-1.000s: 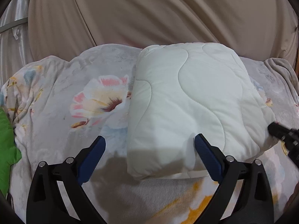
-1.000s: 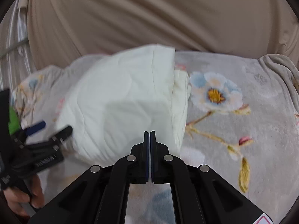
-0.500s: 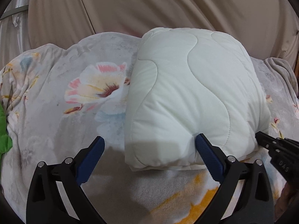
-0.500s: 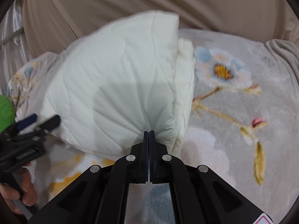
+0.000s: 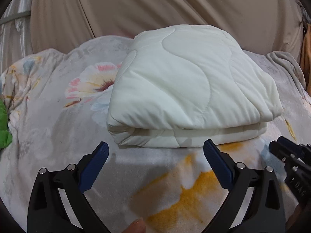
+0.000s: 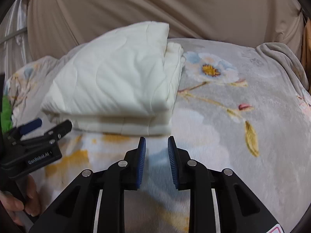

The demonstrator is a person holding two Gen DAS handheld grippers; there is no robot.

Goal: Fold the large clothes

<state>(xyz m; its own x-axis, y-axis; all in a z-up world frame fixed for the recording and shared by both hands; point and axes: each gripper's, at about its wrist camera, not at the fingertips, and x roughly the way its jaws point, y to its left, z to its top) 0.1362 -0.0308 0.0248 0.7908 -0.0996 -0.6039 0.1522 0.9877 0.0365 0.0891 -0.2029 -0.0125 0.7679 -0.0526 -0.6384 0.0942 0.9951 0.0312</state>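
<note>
A white quilted blanket (image 5: pixel 186 89) lies folded in a thick stack on the floral bedspread (image 5: pixel 58 128); it also shows in the right wrist view (image 6: pixel 116 85). My left gripper (image 5: pixel 155 151) is wide open and empty, just in front of the stack's near edge. My right gripper (image 6: pixel 156 145) is partly open and empty, a little short of the stack's near right corner. Each gripper shows in the other's view: the right one (image 5: pixel 287 155) at the right edge, the left one (image 6: pixel 44 128) at the left.
A beige curtain (image 5: pixel 155 9) hangs behind the bed. A green cloth (image 5: pixel 3 126) lies at the bed's left edge. The bedspread's bunched hem (image 6: pixel 281 58) is at the far right. Open bedspread lies right of the stack.
The right gripper has let go of the blanket's corner and opened. The raised blanket has dropped flat onto the bed. Both grippers have drawn back from the stack.
</note>
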